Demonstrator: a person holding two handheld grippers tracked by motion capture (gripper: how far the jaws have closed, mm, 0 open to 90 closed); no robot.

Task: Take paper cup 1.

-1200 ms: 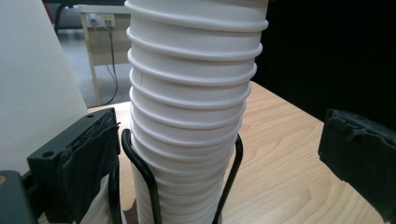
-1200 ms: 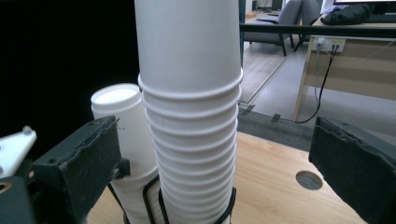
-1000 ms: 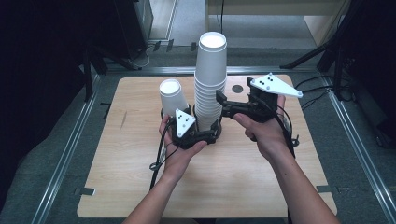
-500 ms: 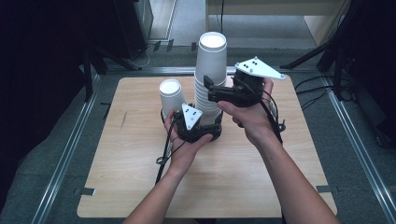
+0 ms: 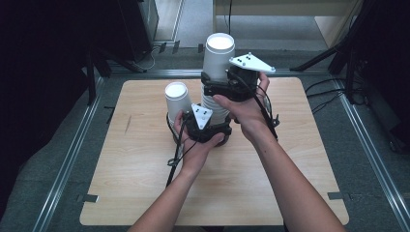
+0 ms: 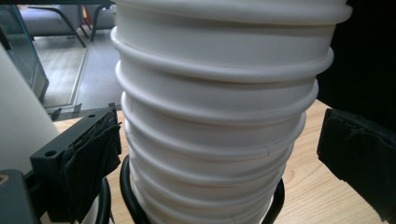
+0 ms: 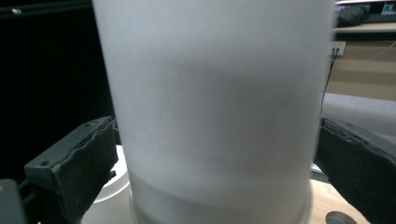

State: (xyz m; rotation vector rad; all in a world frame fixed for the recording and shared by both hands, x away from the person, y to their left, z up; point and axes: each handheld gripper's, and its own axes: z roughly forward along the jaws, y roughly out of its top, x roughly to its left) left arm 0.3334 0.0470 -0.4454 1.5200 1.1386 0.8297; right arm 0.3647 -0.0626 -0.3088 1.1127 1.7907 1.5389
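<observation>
A tall stack of upturned white paper cups (image 5: 212, 107) stands mid-table; its ribbed rims (image 6: 215, 116) run up the left gripper view. My left gripper (image 5: 218, 133) holds the stack near its base, a black pad (image 6: 88, 154) on each side. Higher up, my right gripper (image 5: 213, 89) straddles the top cup (image 5: 218, 53), and its pads (image 7: 74, 168) lie against the smooth wall of that cup (image 7: 215, 107), just above its rim. The stack stands at its full height. A single upturned white cup (image 5: 176, 99) stands beside the stack on its left.
The wooden table (image 5: 290, 183) has bare room in front and on both sides. A small dark disc (image 7: 340, 218) lies on the wood behind the stack. Metal rails (image 5: 72, 159) and cables (image 5: 329, 92) edge the table, and dark furniture stands beyond it.
My right gripper has climbed the stack from about mid-height to the top cup. The left gripper has stayed at the base, shifting only slightly. The stack's height is unchanged.
</observation>
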